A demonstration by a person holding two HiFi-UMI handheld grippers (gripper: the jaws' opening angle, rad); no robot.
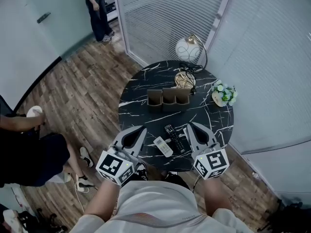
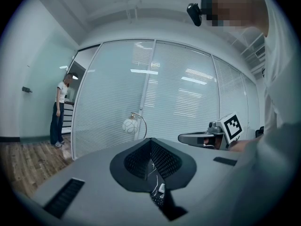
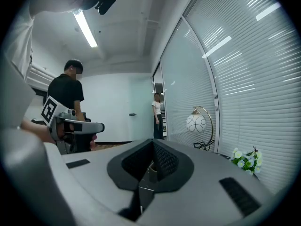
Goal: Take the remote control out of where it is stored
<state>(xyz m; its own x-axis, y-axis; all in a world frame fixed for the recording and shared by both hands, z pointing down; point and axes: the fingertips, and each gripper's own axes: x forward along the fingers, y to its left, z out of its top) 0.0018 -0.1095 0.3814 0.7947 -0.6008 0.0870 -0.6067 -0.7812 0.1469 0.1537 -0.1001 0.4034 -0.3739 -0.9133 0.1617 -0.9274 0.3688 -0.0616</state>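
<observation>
Two remotes lie on the near part of the round black marble table: a black remote and, just left of it, a white remote. Behind them stands a brown organizer with three compartments; I see nothing sticking out of it. My left gripper hovers at the near left edge, jaws together and holding nothing. On the other side of the remotes my right gripper is shut and empty too. Neither gripper touches a remote.
A globe lamp stands at the table's far edge and a pot of white flowers at its right. Glass walls with blinds curve behind. One person stands far off; another sits at the left.
</observation>
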